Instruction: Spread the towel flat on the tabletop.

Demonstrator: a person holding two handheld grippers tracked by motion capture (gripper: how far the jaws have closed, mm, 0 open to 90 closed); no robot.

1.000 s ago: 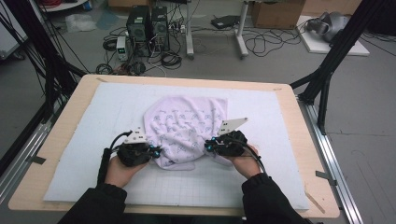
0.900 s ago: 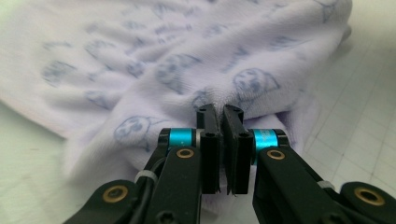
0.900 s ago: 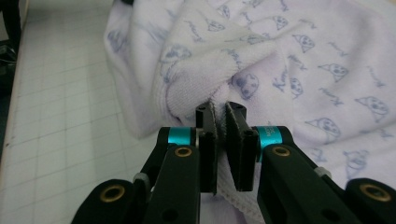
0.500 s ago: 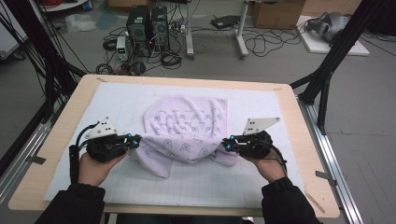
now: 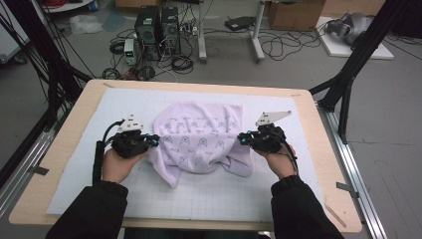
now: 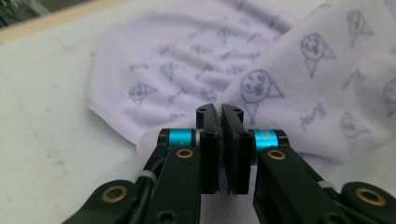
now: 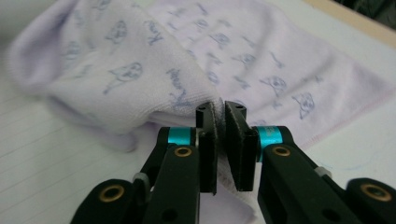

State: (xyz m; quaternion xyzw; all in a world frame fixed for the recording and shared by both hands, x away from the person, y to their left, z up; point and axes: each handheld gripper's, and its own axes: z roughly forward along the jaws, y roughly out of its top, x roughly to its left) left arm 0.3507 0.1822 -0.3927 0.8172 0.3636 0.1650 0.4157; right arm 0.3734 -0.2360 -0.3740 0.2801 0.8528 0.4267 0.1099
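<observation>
One lilac towel point(image 5: 199, 142), printed with small figures, is lying rumpled at the middle of the white gridded mat point(image 5: 149, 102), which is covering one wooden table point(image 5: 74, 112). Two grippers are working it: the left gripper point(image 5: 155, 140) is clamping the towel's left edge, and the right gripper point(image 5: 242, 139) is pinching its right edge, cloth showing between each pair of jaws. Nothing else is standing on the mat; bare margin is running round the towel on all sides. Beyond the far edge, two computer towers point(image 5: 158, 25) and loose cables point(image 5: 278, 47) are sitting on the floor.
</observation>
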